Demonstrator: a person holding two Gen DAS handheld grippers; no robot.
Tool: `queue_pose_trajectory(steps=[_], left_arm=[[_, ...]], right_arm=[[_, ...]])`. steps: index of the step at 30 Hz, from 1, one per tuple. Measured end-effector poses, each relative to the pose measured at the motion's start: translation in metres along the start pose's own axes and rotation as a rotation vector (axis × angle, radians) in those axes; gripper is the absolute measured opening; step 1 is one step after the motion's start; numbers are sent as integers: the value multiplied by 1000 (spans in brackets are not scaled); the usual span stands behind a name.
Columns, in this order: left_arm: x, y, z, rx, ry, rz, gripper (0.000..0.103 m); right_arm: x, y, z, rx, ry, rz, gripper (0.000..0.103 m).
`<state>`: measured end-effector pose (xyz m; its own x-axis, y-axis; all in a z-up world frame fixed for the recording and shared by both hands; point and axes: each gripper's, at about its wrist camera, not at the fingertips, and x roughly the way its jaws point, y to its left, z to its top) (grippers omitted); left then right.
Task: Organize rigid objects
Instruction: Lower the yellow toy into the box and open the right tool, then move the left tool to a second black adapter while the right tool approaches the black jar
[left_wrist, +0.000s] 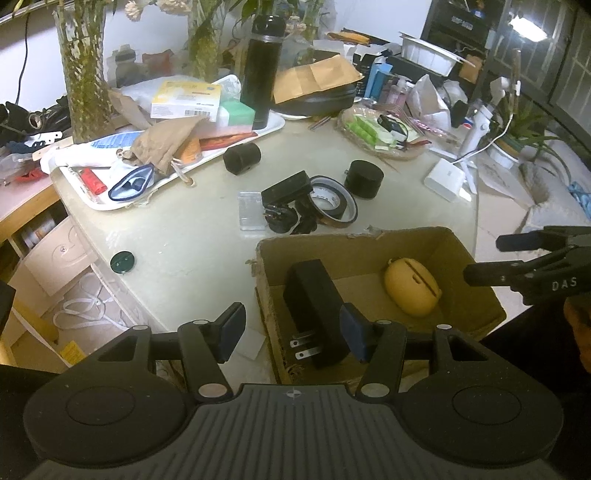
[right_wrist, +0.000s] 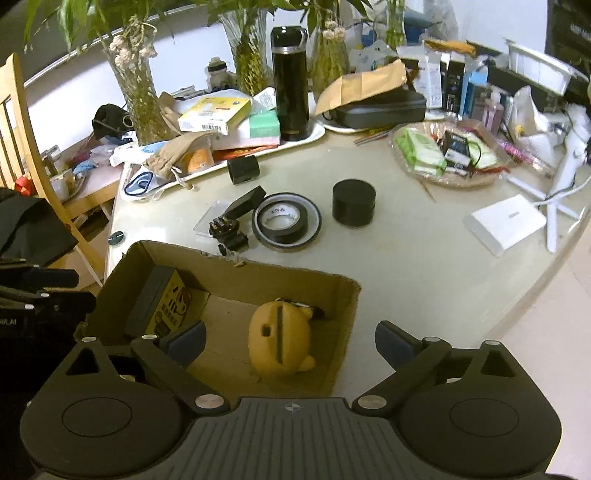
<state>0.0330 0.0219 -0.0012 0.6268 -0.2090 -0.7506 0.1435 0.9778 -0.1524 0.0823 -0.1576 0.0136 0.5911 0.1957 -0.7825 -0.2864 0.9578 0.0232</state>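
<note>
While gaping released, right hand-held gripper (right_wrist: 290, 341) hovering over smooth yellow rounded case (right_wrist: 279, 345) inside cardboard box (right_wrist: 347, 314); "DAS" lettering showing.

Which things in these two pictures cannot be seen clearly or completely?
- Black plug adapter in the brown cardboard box: in the right wrist view the box wall and the right gripper hide most of it.
- Dark item behind the yellow rounded case: the case covers most of it.
- Black plug pile on the table: the box rim cuts it off.
- Print on the black tape roll: too small to read.
</note>
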Motion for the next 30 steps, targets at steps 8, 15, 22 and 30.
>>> queue_pose_trajectory(steps=[8,15,22,30], left_arm=[[1,-3,3,16,3,5,56],[3,-6,8,48,-3,5,56],[10,-6,18,56,-14,3,56],[18,-7,33,71,-46,0,56]], right_arm=[[-3,2,-2,-29,-12,-2,103],[0,2,-1,-28,5,-14,103],[2,-1,1,-15,10,-13,103],[9,-10,9,22,16,-33,103]])
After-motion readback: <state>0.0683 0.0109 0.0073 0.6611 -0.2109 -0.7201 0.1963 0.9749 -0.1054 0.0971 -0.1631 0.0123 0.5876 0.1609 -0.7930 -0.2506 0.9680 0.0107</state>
